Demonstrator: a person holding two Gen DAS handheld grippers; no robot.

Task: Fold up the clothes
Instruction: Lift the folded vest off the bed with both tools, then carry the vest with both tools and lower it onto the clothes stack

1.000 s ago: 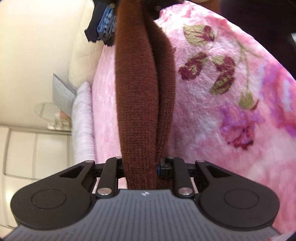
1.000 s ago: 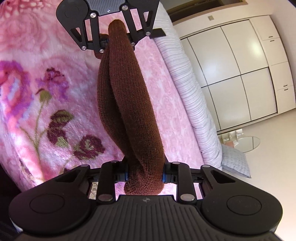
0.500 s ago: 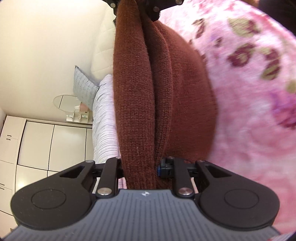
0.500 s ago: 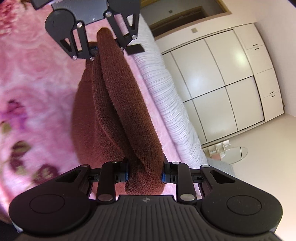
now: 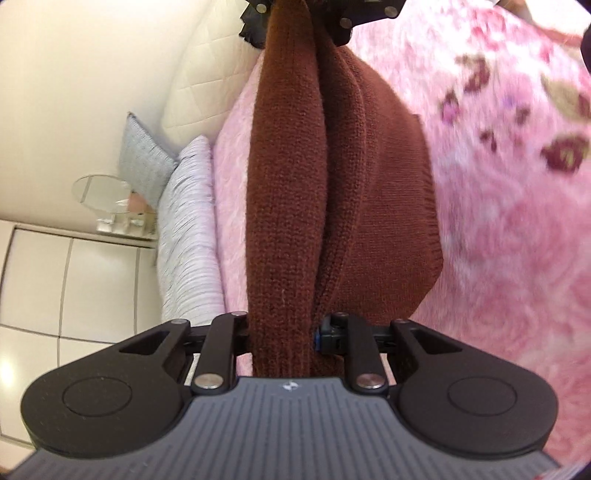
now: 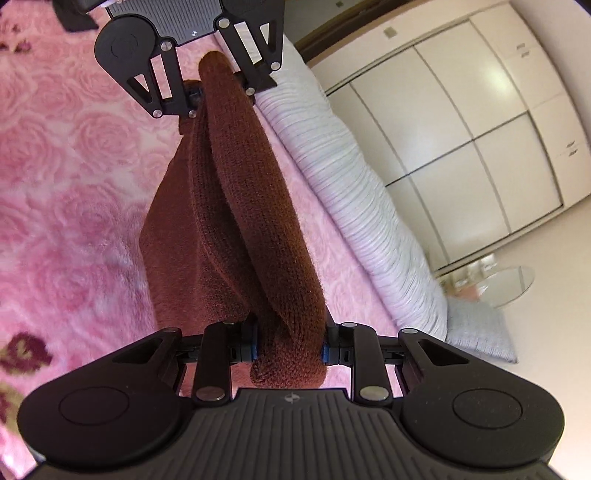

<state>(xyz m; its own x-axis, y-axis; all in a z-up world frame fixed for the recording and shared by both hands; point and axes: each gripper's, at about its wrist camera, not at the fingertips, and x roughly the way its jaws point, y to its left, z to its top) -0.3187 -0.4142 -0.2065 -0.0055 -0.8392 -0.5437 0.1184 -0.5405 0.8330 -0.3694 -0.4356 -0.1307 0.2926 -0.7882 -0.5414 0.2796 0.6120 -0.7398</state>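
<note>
A brown knitted garment (image 5: 332,177) hangs stretched between my two grippers above a pink floral blanket (image 5: 509,206). My left gripper (image 5: 282,332) is shut on one bunched end of it. The right gripper (image 5: 317,14) faces it from the top of the left wrist view, clamped on the other end. In the right wrist view the brown garment (image 6: 240,221) runs from my right gripper (image 6: 290,350), shut on it, up to the left gripper (image 6: 218,88). A loose fold of the garment sags towards the blanket (image 6: 66,206).
A striped grey-white bolster (image 6: 369,206) lies along the bed's edge, with a grey cushion (image 5: 142,158) beside it. Past the bed stand white wardrobe doors (image 6: 480,140) and a small round glass table (image 5: 101,192). A padded cream headboard (image 5: 207,85) backs the bed.
Both grippers have risen with the garment, lifting it off the blanket. More of its hanging body now shows between them, and the blanket looks farther away.
</note>
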